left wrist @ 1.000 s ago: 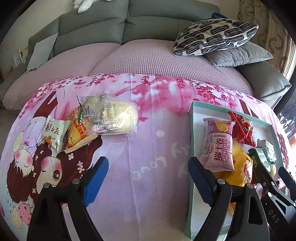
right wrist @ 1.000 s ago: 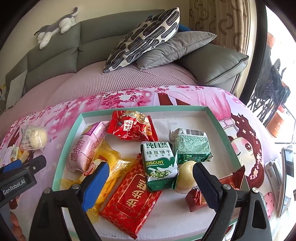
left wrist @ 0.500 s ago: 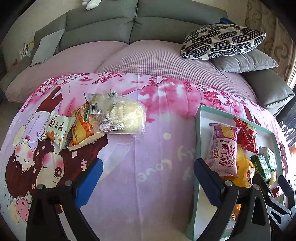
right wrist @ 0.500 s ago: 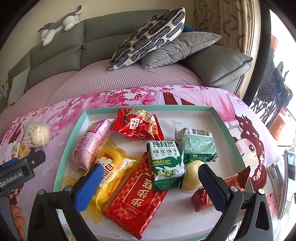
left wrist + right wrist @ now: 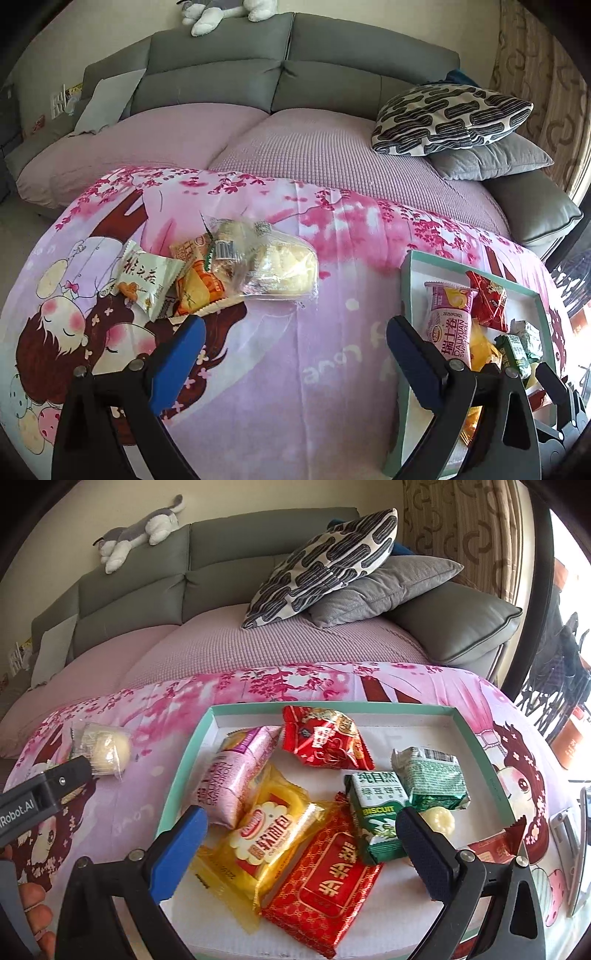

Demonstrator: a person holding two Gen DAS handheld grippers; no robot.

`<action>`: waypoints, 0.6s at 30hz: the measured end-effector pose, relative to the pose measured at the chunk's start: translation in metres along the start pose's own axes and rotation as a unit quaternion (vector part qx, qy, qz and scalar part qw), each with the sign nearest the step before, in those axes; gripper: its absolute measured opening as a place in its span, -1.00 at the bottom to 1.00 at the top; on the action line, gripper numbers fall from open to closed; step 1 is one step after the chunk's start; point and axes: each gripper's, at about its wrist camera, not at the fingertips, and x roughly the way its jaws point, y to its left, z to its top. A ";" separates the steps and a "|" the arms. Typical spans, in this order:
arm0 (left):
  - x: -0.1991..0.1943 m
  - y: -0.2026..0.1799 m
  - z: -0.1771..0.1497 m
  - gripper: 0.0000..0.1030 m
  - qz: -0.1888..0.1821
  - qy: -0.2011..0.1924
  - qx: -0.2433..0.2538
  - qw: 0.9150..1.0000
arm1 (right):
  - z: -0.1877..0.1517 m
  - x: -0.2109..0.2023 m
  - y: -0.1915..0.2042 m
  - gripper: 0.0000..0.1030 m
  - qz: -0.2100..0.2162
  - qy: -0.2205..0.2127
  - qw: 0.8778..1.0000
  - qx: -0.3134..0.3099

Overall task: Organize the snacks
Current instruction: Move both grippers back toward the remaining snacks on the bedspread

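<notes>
On the pink cloth [image 5: 280,369] by the sofa, your L gripper [image 5: 295,339] has pulled back w/ jaws wide & empty, R gripper [image 5: 301,827] likewise over the tray [image 5: 184,768], so the snack pile [image 5: 229,266] left of it is next.

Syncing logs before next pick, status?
Left gripper open, empty, facing loose snack pile on cloth. Right gripper open, empty, over tray of snacks. Nothing blocking the pile.

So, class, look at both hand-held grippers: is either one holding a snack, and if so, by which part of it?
Nothing is held. The left hand-held gripper is open above the pink cloth, and the right hand-held gripper is open over the snacks in the tray.
</notes>
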 end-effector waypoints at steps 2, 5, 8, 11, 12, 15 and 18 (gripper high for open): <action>-0.003 0.008 0.002 0.91 0.005 -0.006 -0.001 1.000 | 0.001 0.000 0.010 1.00 0.005 -0.004 1.000 -0.005; -0.005 0.022 0.005 0.91 0.010 -0.009 -0.008 1.000 | 0.002 -0.001 0.026 1.00 0.024 -0.006 1.000 -0.010; -0.006 0.039 0.007 0.91 0.018 -0.008 -0.020 1.000 | 0.001 0.000 0.044 1.00 0.041 -0.004 0.999 -0.020; -0.009 0.057 0.008 0.91 0.029 -0.012 -0.030 0.999 | -0.001 0.003 0.063 1.00 0.051 0.000 0.998 -0.026; -0.011 0.064 0.009 0.91 0.036 -0.014 -0.032 0.999 | -0.002 0.004 0.069 1.00 0.059 0.003 0.998 -0.028; -0.013 0.087 0.010 0.91 0.055 -0.016 -0.044 0.997 | -0.005 0.006 0.090 1.00 0.080 0.011 0.996 -0.042; -0.014 0.112 0.010 0.91 0.066 -0.015 -0.065 0.996 | -0.010 0.007 0.108 1.00 0.084 0.014 0.994 -0.062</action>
